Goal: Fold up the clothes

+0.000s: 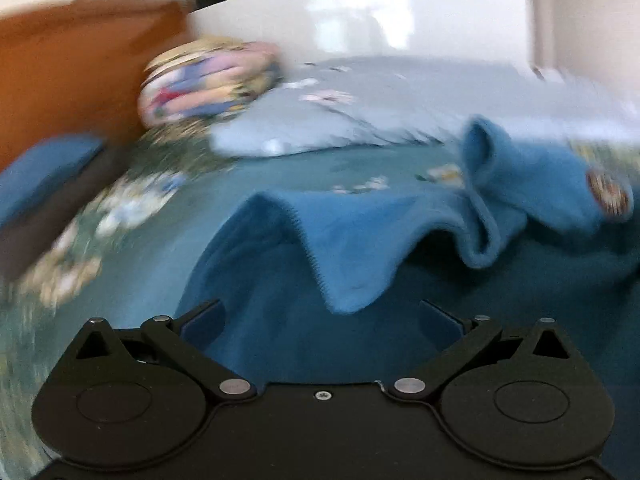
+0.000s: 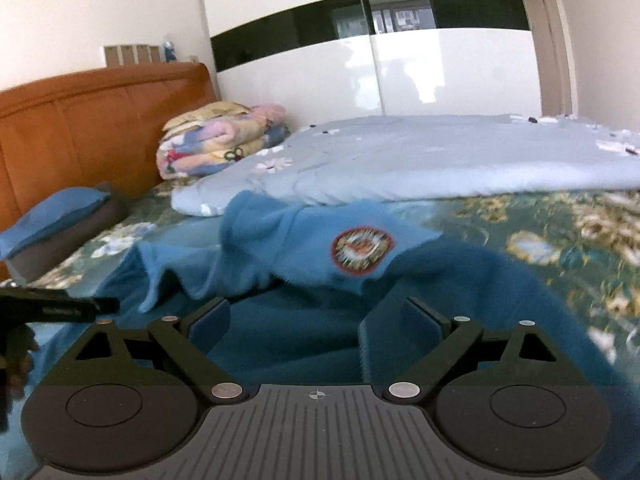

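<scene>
Bedroom surroundings fill both views, with a bed under a dark green floral bedspread as the working surface. From the left wrist, blurred, one blue fleece garment lies rumpled on the bedspread, soft and napped, its stitched hem raised in a ridge and a round embroidered patch at far right. Behind it are one pale blue flowered quilt, one folded multicoloured blanket and an orange-brown wooden headboard. The left gripper hangs over the fleece with jaws spread wide, nothing between them.

From the right wrist, the same garment lies just ahead, its patch facing up. One blue cushion on a brown one sits beside the headboard, and a glossy white wardrobe with a black band stands behind. The right gripper is also spread wide, gripping nothing; whether a fold touches its right pad I cannot tell.
</scene>
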The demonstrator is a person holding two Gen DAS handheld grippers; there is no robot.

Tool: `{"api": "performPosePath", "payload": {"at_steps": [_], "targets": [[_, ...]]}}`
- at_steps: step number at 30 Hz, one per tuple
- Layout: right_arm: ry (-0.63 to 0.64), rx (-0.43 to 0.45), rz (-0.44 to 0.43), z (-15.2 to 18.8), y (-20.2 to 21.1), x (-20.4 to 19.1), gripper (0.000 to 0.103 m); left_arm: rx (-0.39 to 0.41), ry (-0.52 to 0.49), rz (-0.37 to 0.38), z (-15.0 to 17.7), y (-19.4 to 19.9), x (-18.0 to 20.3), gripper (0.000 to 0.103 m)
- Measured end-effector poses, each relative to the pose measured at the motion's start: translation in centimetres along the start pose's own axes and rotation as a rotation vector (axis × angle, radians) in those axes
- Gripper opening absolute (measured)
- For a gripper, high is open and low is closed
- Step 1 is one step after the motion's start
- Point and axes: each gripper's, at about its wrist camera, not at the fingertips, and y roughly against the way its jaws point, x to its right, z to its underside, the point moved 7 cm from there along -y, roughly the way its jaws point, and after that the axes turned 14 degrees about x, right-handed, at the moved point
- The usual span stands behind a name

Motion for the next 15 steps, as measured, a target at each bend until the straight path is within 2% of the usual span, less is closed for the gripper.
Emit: {"api": "performPosePath", "payload": {"at_steps": [3,5,9,11,14,15], "targets": [[0.12,-0.057,-0.008,-1.8,-2.7,-0.3,0.092,0.004,-0.16,0.032,-1.0,-2.3,2.0,0.101],[0.212,-0.083,-0.027,-2.5,-4.6,-0.9,0.092,0.003,-0.231,0.049,-1.4,-3.8,3.0,0.101],[0.392,-0.14,-0.1,-2.7,-8.7,-2.8,0.09,0.025,-0.379,0.088,-1.6,-6.0,4.2,0.098],[0.438,-0.158,-0.148,-2.6,-10.3,-3.9,0.088,0.043,-0.43,0.096,-1.9,-6.8,4.2,0.09],[0.477,-0.178,-0.176,-2.4,-12.7,-4.5,0.082,0.026,-0.434,0.12,-2.0,-8.0,3.7,0.072],[0.49,-0.185,-0.177,-2.2,-13.4,-4.6,0.076,0.023,-0.434,0.128,-2.0,-8.3,3.7,0.067]]}}
